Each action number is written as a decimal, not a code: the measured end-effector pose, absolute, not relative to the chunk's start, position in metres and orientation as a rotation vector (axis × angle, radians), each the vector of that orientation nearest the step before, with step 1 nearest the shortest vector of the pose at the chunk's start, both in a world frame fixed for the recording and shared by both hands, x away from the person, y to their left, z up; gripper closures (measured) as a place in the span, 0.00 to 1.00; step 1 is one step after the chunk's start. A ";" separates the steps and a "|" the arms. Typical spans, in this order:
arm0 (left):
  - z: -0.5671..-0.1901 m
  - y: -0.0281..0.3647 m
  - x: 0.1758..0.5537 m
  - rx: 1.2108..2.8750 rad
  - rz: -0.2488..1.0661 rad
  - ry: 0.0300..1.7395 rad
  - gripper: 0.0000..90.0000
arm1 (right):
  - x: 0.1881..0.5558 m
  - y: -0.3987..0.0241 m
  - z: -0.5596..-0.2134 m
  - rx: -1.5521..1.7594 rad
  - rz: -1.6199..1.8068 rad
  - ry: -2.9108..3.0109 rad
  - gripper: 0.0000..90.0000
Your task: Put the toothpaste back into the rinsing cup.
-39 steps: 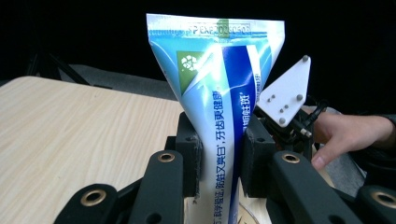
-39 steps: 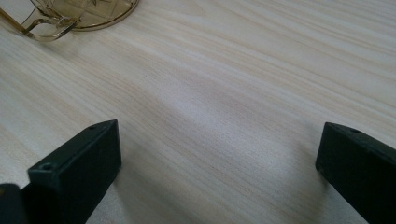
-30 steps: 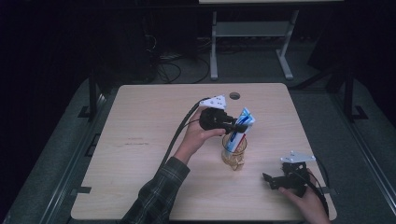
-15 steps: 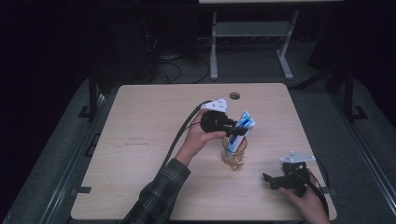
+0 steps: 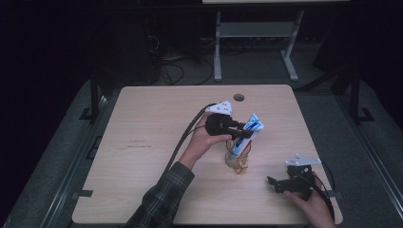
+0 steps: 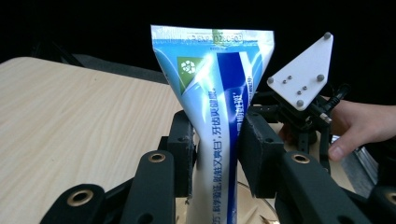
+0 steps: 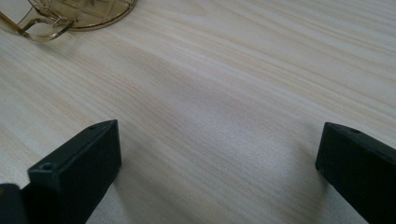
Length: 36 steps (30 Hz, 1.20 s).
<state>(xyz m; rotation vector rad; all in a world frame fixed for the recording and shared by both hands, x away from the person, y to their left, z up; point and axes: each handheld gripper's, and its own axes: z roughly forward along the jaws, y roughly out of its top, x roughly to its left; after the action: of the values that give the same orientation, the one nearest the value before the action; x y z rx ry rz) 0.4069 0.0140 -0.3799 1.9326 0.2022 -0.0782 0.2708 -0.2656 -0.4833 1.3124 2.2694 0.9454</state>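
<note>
A blue and white toothpaste tube (image 5: 254,124) (image 6: 219,93) stands upright, crimped end up, in a gold wire holder (image 5: 237,162) (image 7: 79,14) near the table's middle. My left gripper (image 5: 245,133) (image 6: 217,149) reaches in level from the left with the tube between its jaws. The jaws have just been opening, and the pads (image 6: 184,149) now sit close beside the tube without squeezing it. My right gripper (image 5: 274,184) (image 7: 215,154) rests low on the table at the front right, wide open, nothing between its jaws.
The light wooden table (image 5: 142,142) has a round cable hole (image 5: 238,97) near its far edge. Behind it stand a dark floor with cables and a white desk frame (image 5: 217,52). In the left gripper view, the other hand (image 6: 359,126) holds its gripper with a grey plate (image 6: 303,70).
The left gripper's jaws have spread a little around the tube. The tube stays upright in the holder. Neither hand has shifted visibly.
</note>
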 end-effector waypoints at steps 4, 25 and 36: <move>-0.378 0.014 0.406 1.944 -0.047 0.211 0.66 | 0.271 -0.266 -0.483 1.312 0.946 2.270 0.00; -0.361 0.039 0.407 1.990 0.151 0.407 0.27 | 0.271 -0.266 -0.483 1.309 0.945 2.269 0.00; -0.359 0.074 0.397 2.013 0.232 0.492 0.27 | 0.271 -0.266 -0.483 1.310 0.946 2.269 0.00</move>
<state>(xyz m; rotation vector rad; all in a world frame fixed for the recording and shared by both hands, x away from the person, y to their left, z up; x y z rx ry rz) 0.3971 0.0744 -0.3587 2.0127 0.4921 0.2323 0.2709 -0.2657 -0.4833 1.3100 2.2689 0.9465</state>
